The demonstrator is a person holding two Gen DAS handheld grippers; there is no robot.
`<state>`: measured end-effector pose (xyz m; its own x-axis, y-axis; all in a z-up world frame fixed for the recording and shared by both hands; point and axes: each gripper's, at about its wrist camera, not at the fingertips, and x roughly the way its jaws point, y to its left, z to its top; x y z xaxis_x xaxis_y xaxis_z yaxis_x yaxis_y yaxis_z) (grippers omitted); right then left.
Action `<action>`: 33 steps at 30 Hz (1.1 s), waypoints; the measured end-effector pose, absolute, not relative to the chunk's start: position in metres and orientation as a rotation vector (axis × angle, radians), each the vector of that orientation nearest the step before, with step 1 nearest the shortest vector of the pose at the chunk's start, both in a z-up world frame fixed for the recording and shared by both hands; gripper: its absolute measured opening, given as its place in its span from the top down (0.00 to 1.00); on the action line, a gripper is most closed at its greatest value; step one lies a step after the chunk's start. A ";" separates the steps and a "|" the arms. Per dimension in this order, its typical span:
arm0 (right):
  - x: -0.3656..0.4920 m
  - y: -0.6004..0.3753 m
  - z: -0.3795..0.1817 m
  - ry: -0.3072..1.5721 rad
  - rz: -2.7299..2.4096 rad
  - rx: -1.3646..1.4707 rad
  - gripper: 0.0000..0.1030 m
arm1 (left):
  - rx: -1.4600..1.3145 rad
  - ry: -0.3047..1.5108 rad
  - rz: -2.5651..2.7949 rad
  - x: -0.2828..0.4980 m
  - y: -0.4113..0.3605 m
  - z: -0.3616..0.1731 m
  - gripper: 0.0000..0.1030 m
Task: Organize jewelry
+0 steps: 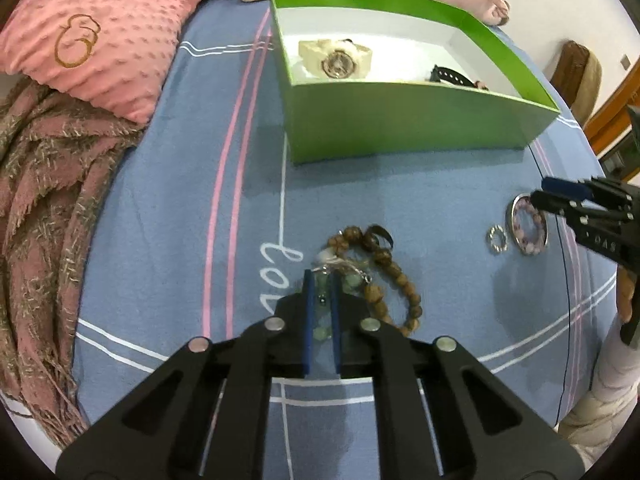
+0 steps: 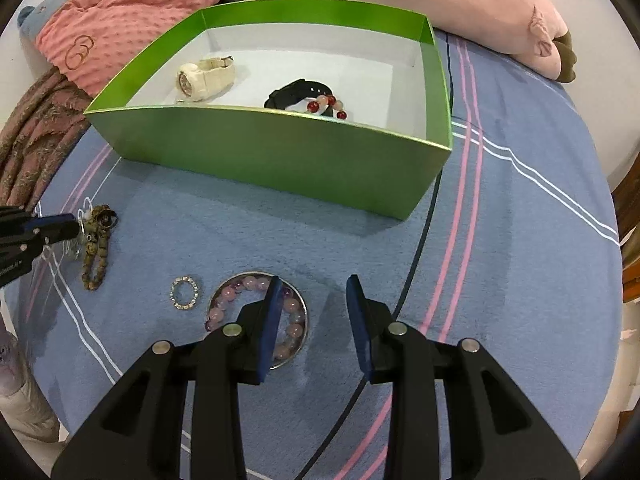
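Observation:
A green box [image 1: 400, 120] [image 2: 280, 148] stands on the blue bedspread; it holds a cream watch [image 1: 336, 60] [image 2: 204, 78], a black band [image 2: 300, 90] and a red-and-pink bead bracelet [image 2: 328, 106]. My left gripper [image 1: 321, 280] is shut on a pale green bead bracelet [image 1: 322, 330], next to a brown wooden bead bracelet [image 1: 396, 276] [image 2: 96, 256]. My right gripper [image 2: 314, 284] is open just above a pink bead bracelet [image 2: 248, 284] [image 1: 528, 228] inside a silver bangle [image 2: 298, 296]. A small sparkly ring [image 2: 185, 292] [image 1: 497, 240] lies left of it.
A pink dotted blanket [image 1: 108, 32] and a fringed pink-brown throw [image 1: 44, 184] lie at the left. A long pink plush [image 2: 440, 12] lies behind the box. The bed's right edge [image 2: 608, 200] is near wooden furniture.

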<state>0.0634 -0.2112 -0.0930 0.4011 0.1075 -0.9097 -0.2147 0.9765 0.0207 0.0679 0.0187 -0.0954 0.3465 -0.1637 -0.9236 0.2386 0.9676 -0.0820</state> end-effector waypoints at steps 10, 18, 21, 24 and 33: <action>0.054 -0.195 -0.084 1.126 0.354 -0.084 0.68 | 0.014 1.186 -0.248 0.068 0.035 -0.089 0.93; 0.049 -0.175 -0.097 1.173 0.384 -0.157 0.73 | -0.017 1.145 -0.234 0.060 0.050 -0.071 0.93; 0.044 -0.171 -0.100 1.181 0.394 -0.180 0.89 | -0.017 1.141 -0.240 0.058 0.050 -0.068 0.93; 0.038 -0.165 -0.098 1.163 0.397 -0.210 0.91 | -0.018 1.145 -0.241 0.059 0.049 -0.069 0.93; 0.036 -0.180 -0.076 1.083 0.384 -0.133 0.93 | -0.027 1.132 -0.237 0.058 0.047 -0.064 0.93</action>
